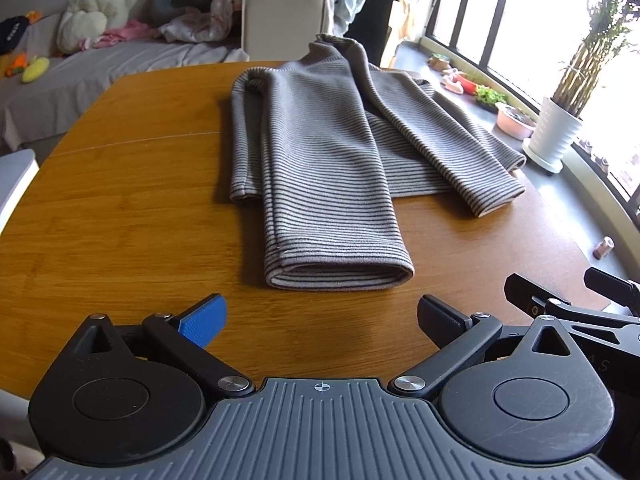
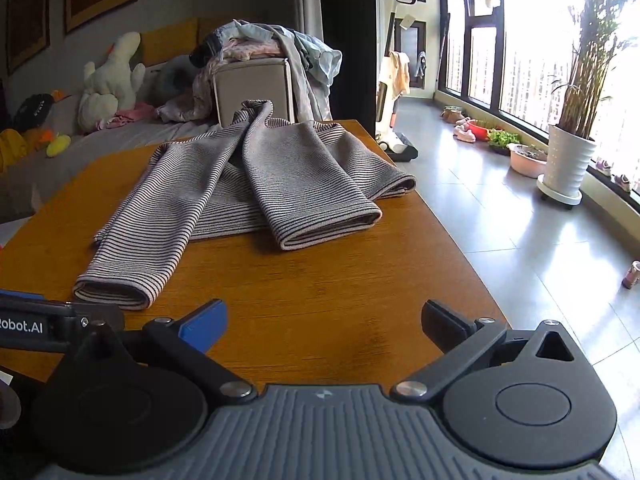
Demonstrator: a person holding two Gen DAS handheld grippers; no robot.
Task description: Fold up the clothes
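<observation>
A grey striped sweater [image 1: 320, 152] lies on the wooden table [image 1: 120, 216], both sleeves folded down over its body toward me. In the right wrist view the same sweater [image 2: 256, 176] spreads across the table [image 2: 320, 288]. My left gripper [image 1: 322, 322] hovers open over bare wood, just short of the nearer sleeve's cuff [image 1: 340, 272]. My right gripper [image 2: 326, 324] is open too, above the near right part of the table, with nothing between its fingers. Part of the right gripper [image 1: 576, 304] shows at the right edge of the left wrist view.
A chair piled with clothes [image 2: 256, 80] stands behind the table. A sofa with plush toys [image 1: 96, 4] is at the back left. Right of the table is tiled floor [image 2: 500, 216] with a white potted plant [image 2: 568, 164] and bowls by the windows.
</observation>
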